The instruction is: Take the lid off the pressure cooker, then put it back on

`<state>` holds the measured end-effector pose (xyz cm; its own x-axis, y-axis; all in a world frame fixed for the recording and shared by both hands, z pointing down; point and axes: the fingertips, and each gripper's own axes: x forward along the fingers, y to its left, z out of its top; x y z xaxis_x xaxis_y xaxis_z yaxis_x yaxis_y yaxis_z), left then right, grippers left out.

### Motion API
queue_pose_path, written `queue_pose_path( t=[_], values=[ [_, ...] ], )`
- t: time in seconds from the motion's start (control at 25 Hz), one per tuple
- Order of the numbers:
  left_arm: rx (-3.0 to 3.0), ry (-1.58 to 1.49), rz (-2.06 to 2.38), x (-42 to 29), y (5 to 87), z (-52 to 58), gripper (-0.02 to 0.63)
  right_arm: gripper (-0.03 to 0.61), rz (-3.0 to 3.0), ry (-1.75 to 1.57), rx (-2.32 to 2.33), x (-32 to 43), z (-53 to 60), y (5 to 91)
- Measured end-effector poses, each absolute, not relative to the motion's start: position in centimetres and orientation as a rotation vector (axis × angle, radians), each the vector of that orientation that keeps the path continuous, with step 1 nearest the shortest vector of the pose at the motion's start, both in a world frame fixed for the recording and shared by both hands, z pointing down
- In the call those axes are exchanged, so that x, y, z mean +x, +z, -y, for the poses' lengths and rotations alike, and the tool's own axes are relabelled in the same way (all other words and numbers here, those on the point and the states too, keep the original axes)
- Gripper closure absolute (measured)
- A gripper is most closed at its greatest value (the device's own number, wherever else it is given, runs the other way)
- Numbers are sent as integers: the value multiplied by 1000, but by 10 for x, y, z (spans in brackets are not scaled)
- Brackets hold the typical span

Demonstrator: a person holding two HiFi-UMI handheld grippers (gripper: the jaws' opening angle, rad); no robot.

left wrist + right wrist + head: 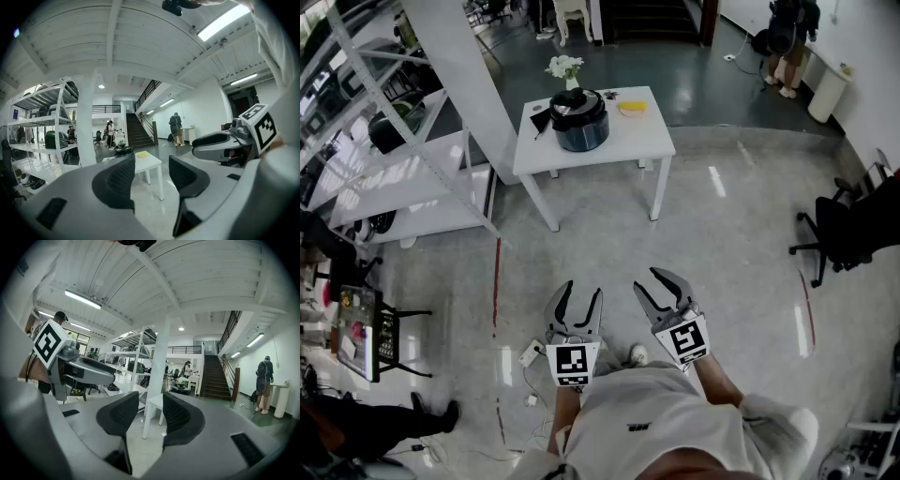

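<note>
The dark pressure cooker (579,119) stands on a white table (647,141) several steps ahead of me, with its lid (577,103) on it. My left gripper (581,292) and right gripper (661,286) hang side by side over the floor close to my body, far short of the table. Each is open with nothing between its fingers. The left gripper view shows the cooker (124,151) small on the table (147,161), beyond the open left gripper (152,173). In the right gripper view the cooker (181,390) shows just above the pads of the right gripper (151,413).
A yellow object (631,107), a vase of flowers (565,67) and a black item (541,119) share the table. A white shelving rack (403,169) and pillar (459,66) stand left, an office chair (839,230) right. A cable and power strip (532,354) lie by my feet.
</note>
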<state>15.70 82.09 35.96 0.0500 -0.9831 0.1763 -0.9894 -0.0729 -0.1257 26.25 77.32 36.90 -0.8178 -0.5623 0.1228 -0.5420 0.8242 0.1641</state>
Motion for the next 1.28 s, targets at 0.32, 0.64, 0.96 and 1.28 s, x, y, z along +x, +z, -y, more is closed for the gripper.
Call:
queue_pose_path(
  t=[0.32,0.64,0.96,1.28],
  values=[
    [2259,364,2120,160,367,-787,374,413,2876,-156,840,258,-743,376],
    [2257,334,2120,121,374,-726,377,414,2850,-145,857,223,-680,378],
    [2308,341,2053,82,377,-656,390,413,2814,-155,886,182,-615,386],
    [2328,344,1990,40,383,-606,390,414,2773,-120,922,140,-569,393]
  ],
)
